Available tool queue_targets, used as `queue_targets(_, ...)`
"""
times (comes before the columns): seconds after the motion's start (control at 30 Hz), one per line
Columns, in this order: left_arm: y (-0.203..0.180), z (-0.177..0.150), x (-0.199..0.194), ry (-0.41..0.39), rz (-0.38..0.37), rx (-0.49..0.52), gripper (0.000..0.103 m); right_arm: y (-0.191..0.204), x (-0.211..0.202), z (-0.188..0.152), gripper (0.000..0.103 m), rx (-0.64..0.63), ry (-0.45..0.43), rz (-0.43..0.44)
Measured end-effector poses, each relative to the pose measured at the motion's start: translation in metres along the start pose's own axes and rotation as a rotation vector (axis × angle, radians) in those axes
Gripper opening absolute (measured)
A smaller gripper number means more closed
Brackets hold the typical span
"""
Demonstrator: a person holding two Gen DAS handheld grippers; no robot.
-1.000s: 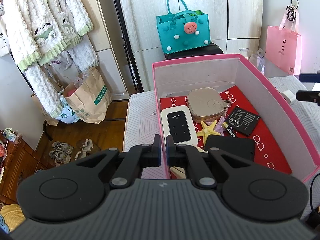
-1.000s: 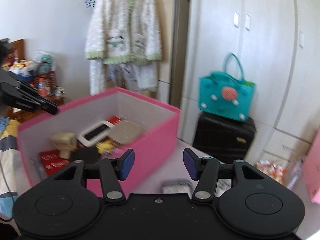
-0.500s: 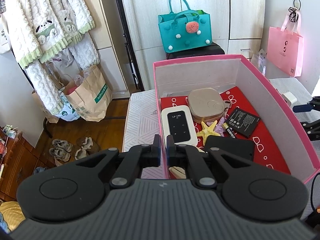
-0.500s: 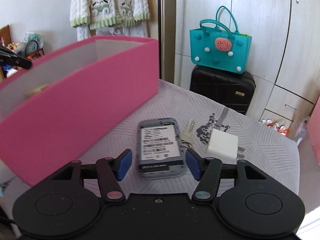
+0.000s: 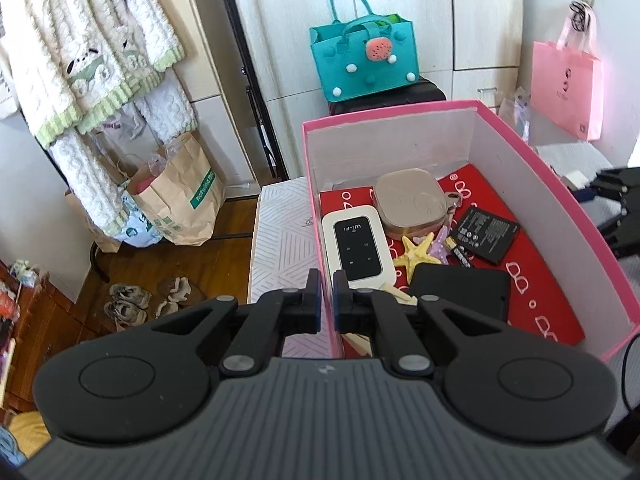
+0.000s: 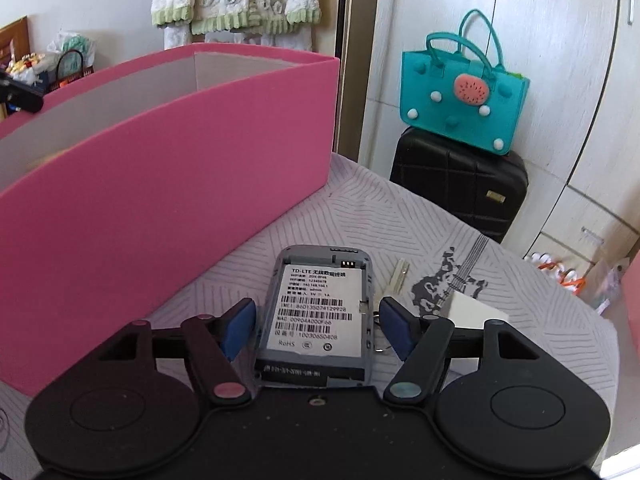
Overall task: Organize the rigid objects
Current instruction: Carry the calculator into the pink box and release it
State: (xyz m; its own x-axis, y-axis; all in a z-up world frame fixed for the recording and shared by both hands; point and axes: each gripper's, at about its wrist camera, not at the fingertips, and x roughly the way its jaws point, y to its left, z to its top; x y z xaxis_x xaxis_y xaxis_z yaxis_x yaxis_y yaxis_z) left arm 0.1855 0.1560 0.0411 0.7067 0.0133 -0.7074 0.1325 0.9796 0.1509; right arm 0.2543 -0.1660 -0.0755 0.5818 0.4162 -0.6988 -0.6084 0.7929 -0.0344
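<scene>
My left gripper (image 5: pixel 327 300) is shut on the near left wall of the pink box (image 5: pixel 316 216). The box holds a white WiFi router (image 5: pixel 357 248), a beige square case (image 5: pixel 411 206), a black battery (image 5: pixel 487 234), a starfish (image 5: pixel 416 254) and a black pouch (image 5: pixel 460 292). In the right wrist view my right gripper (image 6: pixel 318 326) is open, its blue pads on either side of a grey router shell (image 6: pixel 320 312) that lies label up on the bed. The pink box (image 6: pixel 160 184) stands to its left. A white charger (image 6: pixel 476 314) and a key (image 6: pixel 398 274) lie beside the shell.
The bed has a white patterned cover (image 6: pixel 420 220). A black suitcase (image 6: pixel 460 196) with a teal bag (image 6: pixel 464 84) stands beyond the bed. A pink bag (image 5: pixel 566 88) hangs at the right. Paper bags (image 5: pixel 176 196) and shoes (image 5: pixel 132 306) are on the floor at the left.
My right gripper has come down from beside the box and moved forward over the grey router shell, so the shell now lies between its open fingers. The left gripper has stayed on the box wall.
</scene>
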Motion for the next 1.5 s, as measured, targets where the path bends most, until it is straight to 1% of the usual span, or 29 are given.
queue_targets(0.03, -0.001, -0.001, -0.001, 0.0, -0.003, 0.014, 0.006, -0.001, 0.001, 0.001, 0.072, 0.011, 0.001, 0.002)
queue_targets(0.07, -0.001, -0.002, -0.002, 0.002, -0.006, 0.027, 0.006, -0.002, 0.002, 0.001, 0.067, 0.024, 0.001, 0.003)
queue_targets(0.1, -0.001, -0.004, -0.004, 0.004, -0.009, 0.039, 0.006, -0.002, 0.002, 0.002, 0.066, 0.03, -0.002, -0.007)
queue_targets(0.2, 0.0, -0.006, -0.008, 0.016, -0.025, 0.056, 0.006, -0.006, 0.002, 0.007, 0.065, 0.088, 0.016, -0.012)
queue_targets(0.33, 0.005, -0.007, -0.011, 0.039, -0.058, 0.047, 0.005, -0.008, 0.001, 0.007, 0.065, 0.135, 0.023, -0.022)
queue_targets(0.5, 0.007, -0.009, -0.014, 0.05, -0.079, 0.051, 0.004, -0.007, -0.015, 0.008, 0.065, 0.154, -0.01, -0.046)
queue_targets(0.63, 0.008, -0.009, -0.015, 0.048, -0.09, 0.054, 0.004, -0.006, -0.044, 0.018, 0.065, 0.166, -0.073, -0.056)
queue_targets(0.73, 0.009, -0.009, -0.015, 0.046, -0.095, 0.052, 0.004, -0.001, -0.074, 0.031, 0.065, 0.171, -0.15, 0.0)
queue_targets(0.83, 0.011, -0.008, -0.015, 0.048, -0.105, 0.045, 0.004, 0.012, -0.101, 0.05, 0.065, 0.146, -0.224, 0.104)
queue_targets(0.93, 0.012, -0.008, -0.015, 0.05, -0.112, 0.043, 0.004, 0.033, -0.111, 0.07, 0.065, 0.088, -0.241, 0.216)
queue_targets(1.03, 0.013, -0.007, -0.015, 0.052, -0.116, 0.042, 0.004, 0.054, -0.101, 0.086, 0.065, 0.041, -0.196, 0.352)
queue_targets(1.13, 0.013, -0.007, -0.015, 0.053, -0.12, 0.047, 0.004, 0.076, -0.082, 0.099, 0.065, -0.005, -0.107, 0.473)
queue_targets(1.23, 0.013, -0.007, -0.016, 0.052, -0.122, 0.051, 0.004, 0.098, -0.06, 0.107, 0.065, -0.062, -0.009, 0.543)
queue_targets(1.37, 0.012, -0.006, -0.019, 0.035, -0.125, 0.052, 0.004, 0.122, -0.032, 0.11, 0.065, -0.122, 0.121, 0.588)
queue_targets(1.5, 0.008, -0.005, -0.022, 0.024, -0.18, 0.052, 0.004, 0.128, -0.011, 0.109, 0.065, -0.152, 0.205, 0.588)
